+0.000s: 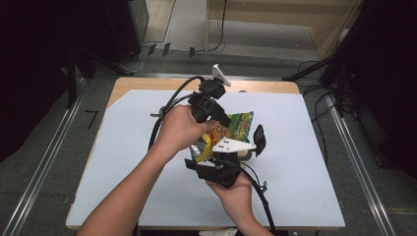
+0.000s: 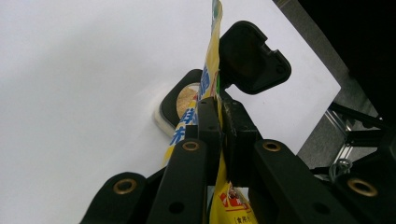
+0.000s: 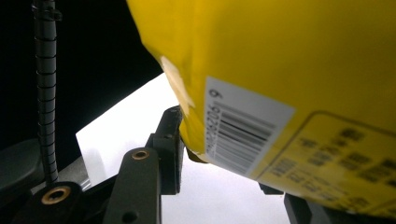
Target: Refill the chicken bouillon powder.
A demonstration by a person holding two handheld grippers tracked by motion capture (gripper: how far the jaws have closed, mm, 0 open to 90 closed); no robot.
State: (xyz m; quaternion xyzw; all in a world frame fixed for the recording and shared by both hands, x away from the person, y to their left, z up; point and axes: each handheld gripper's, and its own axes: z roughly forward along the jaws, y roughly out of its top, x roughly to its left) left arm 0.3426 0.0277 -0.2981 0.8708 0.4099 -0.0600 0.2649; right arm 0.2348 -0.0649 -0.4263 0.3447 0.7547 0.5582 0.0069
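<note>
A yellow and green snack packet (image 1: 236, 127) hangs in the air between both grippers, above the white sheet. My left gripper (image 1: 221, 120) comes in from above and is shut on the packet's upper edge; in the left gripper view the packet (image 2: 211, 74) runs edge-on between the closed jaws (image 2: 218, 105). My right gripper (image 1: 216, 157) holds it from below. In the right gripper view the packet's yellow back with a barcode (image 3: 289, 70) sits between the jaws (image 3: 224, 149), the left finger (image 3: 170, 140) against its corner and the right finger mostly hidden.
A small black container (image 2: 187, 100) with tan contents stands on the white sheet (image 1: 305, 162) under the packet, its hinged lid (image 2: 252, 58) raised (image 1: 259, 139). Cables trail from both grippers. The table's wooden edge (image 1: 275, 86) lies beyond.
</note>
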